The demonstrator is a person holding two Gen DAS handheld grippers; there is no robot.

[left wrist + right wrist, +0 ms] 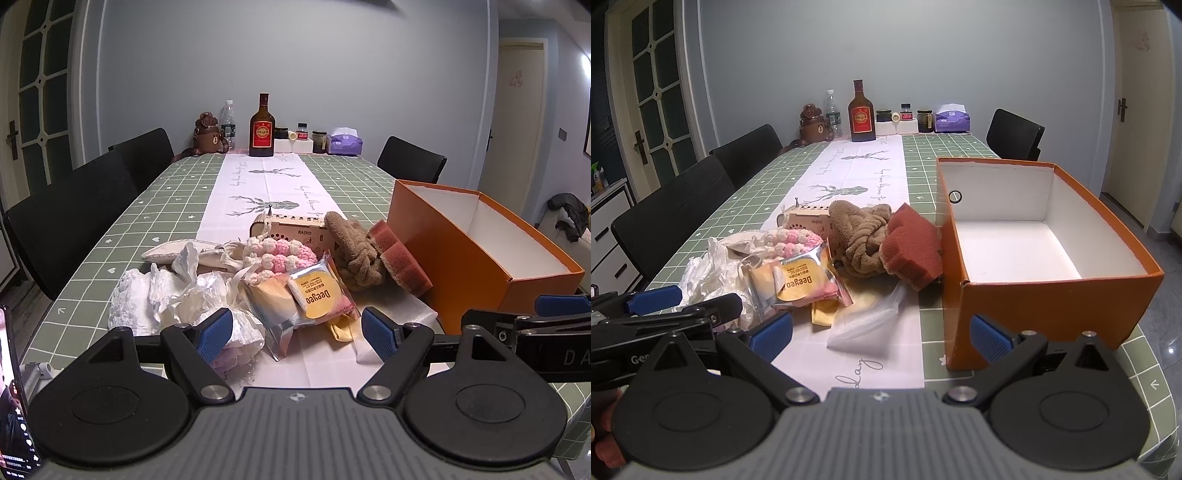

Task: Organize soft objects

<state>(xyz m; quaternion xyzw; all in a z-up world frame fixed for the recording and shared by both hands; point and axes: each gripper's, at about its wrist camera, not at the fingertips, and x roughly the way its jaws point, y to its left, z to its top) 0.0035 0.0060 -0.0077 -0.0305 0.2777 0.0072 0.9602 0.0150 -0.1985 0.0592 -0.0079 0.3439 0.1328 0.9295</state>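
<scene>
A pile of soft things lies on the table runner: a brown knotted towel point(354, 251) point(866, 236), a red-brown sponge point(400, 254) point(912, 247), a pink and white crochet piece point(284, 258) point(792, 240), a packaged yellow puff point(314, 295) point(799, 284), white crumpled bags point(166, 295) point(709, 273) and a clear bag point(868, 325). An empty orange box point(480, 266) point(1045, 258) stands to the right. My left gripper point(297, 334) is open just before the pile. My right gripper point(882, 334) is open, between pile and box.
A wooden radio point(291, 229) sits behind the pile. Bottles point(262, 127), jars and a tissue pack point(345, 142) stand at the table's far end. Black chairs point(70, 214) line the left side, one point(410, 158) at far right. A phone point(11, 387) stands at left.
</scene>
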